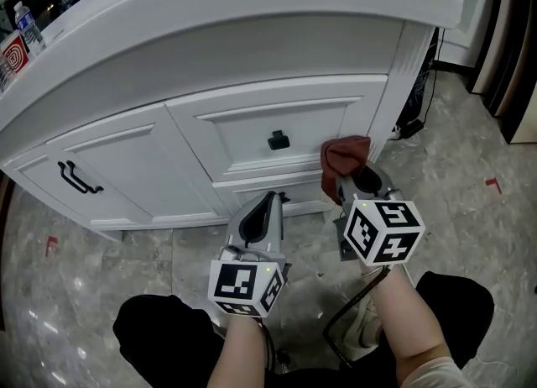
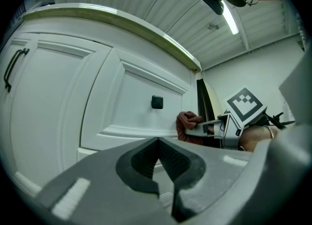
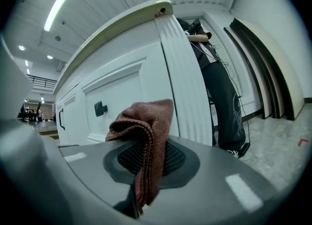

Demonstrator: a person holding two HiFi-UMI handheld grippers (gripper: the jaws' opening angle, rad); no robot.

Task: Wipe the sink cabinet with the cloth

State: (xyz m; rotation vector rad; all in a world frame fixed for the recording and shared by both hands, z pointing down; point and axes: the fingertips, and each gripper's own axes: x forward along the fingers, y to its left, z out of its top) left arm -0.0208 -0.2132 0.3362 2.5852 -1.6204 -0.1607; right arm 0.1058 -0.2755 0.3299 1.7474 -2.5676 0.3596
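Right gripper view: the right hand-held gripper (image 3: 146, 158) is pinching the brown cloth (image 3: 146, 119). A folded wad sticks out past the tips and a tail hangs down between the jaws. (A)

Why is it bunched forward like that? (B)

My guess is so that the cloth, not the plastic, meets the paint. In the head view the cloth is at the right end of the upper drawer front (image 1: 243, 134) on the white sink cabinet (image 1: 210, 59), just beside the fluted corner post (image 3: 183, 83). It's either against the face or just off it; I can't confirm contact. (A)

And the left one? (B)

The left hand-held gripper (image 2: 158, 143) is pressed together with nothing between the jaws. It's held low, near the right one, and aimed at the cabinet below the square black knob (image 1: 278, 139). It looks idle, probably parked under the wiping path so it doesn't block a stroke. (A)

How far along is the job? (B)

I can't read it from the surface: no streaks, no wet marks. I'd say the wiping is on the drawer area. The door with the bar handle (image 1: 78, 178) is well apart from the cloth, on the left. (A)

Any risk? (B)

A stroke leftward would have to go round the knob, and the loose tail could snag there. (A)
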